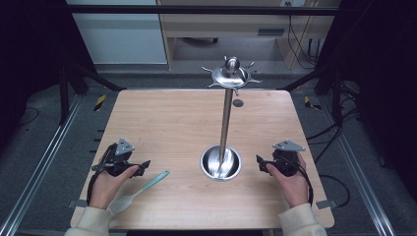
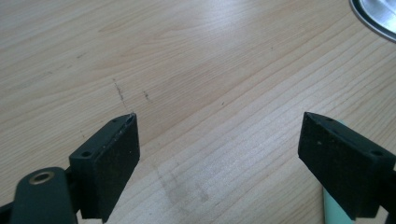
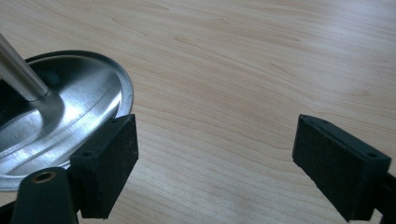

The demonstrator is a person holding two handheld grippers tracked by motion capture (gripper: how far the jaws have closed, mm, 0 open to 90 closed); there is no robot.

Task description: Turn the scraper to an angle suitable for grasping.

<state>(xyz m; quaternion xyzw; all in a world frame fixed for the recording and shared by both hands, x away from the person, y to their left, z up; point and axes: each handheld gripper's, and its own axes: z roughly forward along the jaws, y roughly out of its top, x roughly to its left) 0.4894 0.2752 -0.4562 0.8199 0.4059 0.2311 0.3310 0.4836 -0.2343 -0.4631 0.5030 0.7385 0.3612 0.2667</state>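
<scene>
The spatula (image 1: 140,189) lies flat on the table (image 1: 172,123), just beside the left gripper (image 1: 142,167), its mint handle slanting up past the jaw tips and its pale blade back by the left hand (image 1: 105,189). Both grippers stand wide open and hold nothing. The stand (image 1: 225,118) rises between them, its dish just beside the right gripper (image 1: 259,161). Judging by this, pickup has not begun; next the left gripper must straddle the handle and close, probably to hang it on a hook up top
</scene>
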